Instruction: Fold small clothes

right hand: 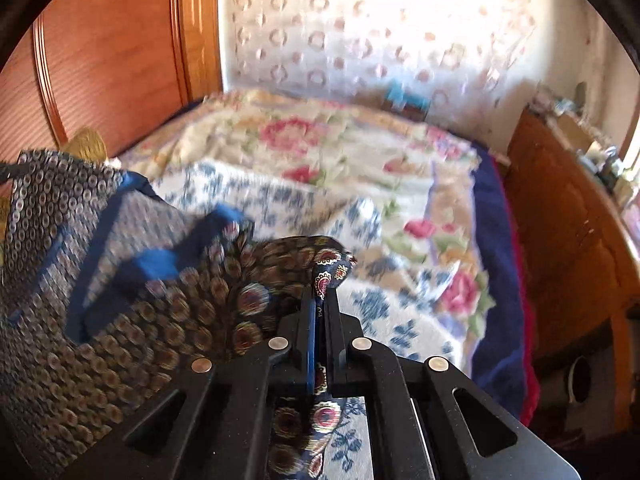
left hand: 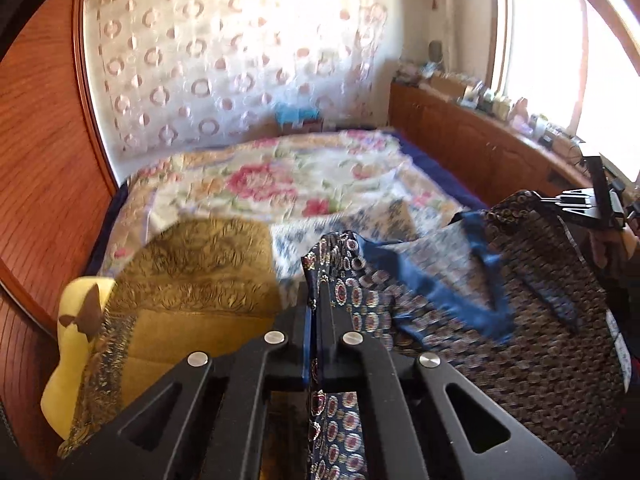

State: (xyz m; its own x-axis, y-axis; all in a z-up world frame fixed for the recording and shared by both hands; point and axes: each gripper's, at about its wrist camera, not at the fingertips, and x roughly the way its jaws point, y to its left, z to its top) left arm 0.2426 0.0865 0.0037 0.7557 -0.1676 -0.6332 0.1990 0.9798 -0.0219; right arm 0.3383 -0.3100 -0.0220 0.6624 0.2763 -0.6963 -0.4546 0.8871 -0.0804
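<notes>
While each hand-held gripper, the left (left hand: 316, 280) and the right (right hand: 320, 292), pinches a top corner of the patterned garment (left hand: 500, 288) above the bed (left hand: 280, 176), spreading seems underway, so next it probably needs laying flat.

**Strong daylight, blown highlights, motion blur**

Sun pours through the window (left hand: 540, 52) at the right, washing out the curtain (left hand: 224, 52) in both views. Fisheye bending curves the wooden edges; corners go black. The patterned garment (right hand: 100, 280) and bedspread (right hand: 320, 160) smear with blur.
</notes>
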